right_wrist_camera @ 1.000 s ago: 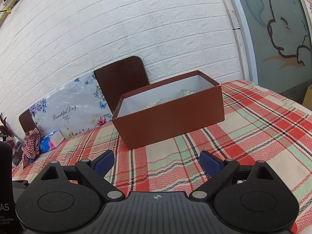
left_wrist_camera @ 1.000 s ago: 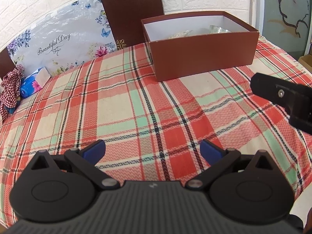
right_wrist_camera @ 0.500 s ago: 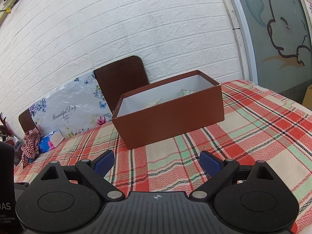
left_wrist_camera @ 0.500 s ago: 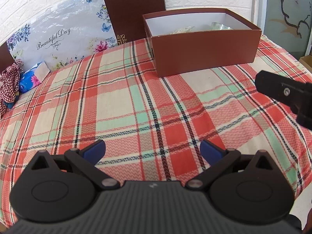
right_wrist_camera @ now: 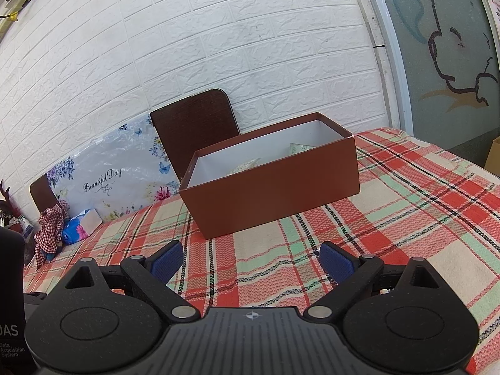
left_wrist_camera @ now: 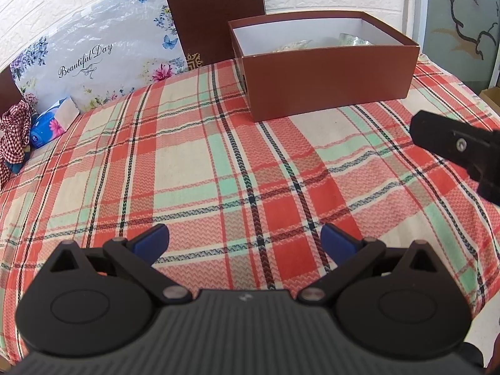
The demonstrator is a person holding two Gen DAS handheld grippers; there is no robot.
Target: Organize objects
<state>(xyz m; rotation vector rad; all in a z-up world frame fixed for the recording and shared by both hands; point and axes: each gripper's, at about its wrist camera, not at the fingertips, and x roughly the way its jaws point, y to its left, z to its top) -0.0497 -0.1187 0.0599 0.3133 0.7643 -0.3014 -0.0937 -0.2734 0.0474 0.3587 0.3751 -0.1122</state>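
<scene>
My left claw (left_wrist_camera: 244, 238) hung over the plaid cloth (left_wrist_camera: 193, 168) that covered the worktop, its two blue fingertips (left_wrist_camera: 153, 240) spread wide with nothing between them. My right claw (right_wrist_camera: 251, 257) was the same, wide open and empty, a little above the cloth and facing the box (right_wrist_camera: 272, 193). In the left view, a black part of my right claw stood at the right edge, above the cloth.

There was one brown box (left_wrist_camera: 325, 72), open at the top and white inside, standing on the far side of the worktop. Nothing stood between either claw and it, only bare cloth. Inside I could see the tops of two pale, shiny things (left_wrist_camera: 351, 39), but the near wall hid most of them and I could not tell what they were.

Behind the box stood one dark brown chair back (left_wrist_camera: 212, 9) against the white brick wall (right_wrist_camera: 218, 40). Beside it leaned one flowered bag (left_wrist_camera: 93, 62) with the words "Beautiful Day". At the far left lay one blue tissue pack (left_wrist_camera: 53, 122) and one red checked cloth (left_wrist_camera: 12, 137), close to each other and well apart from the box.
</scene>
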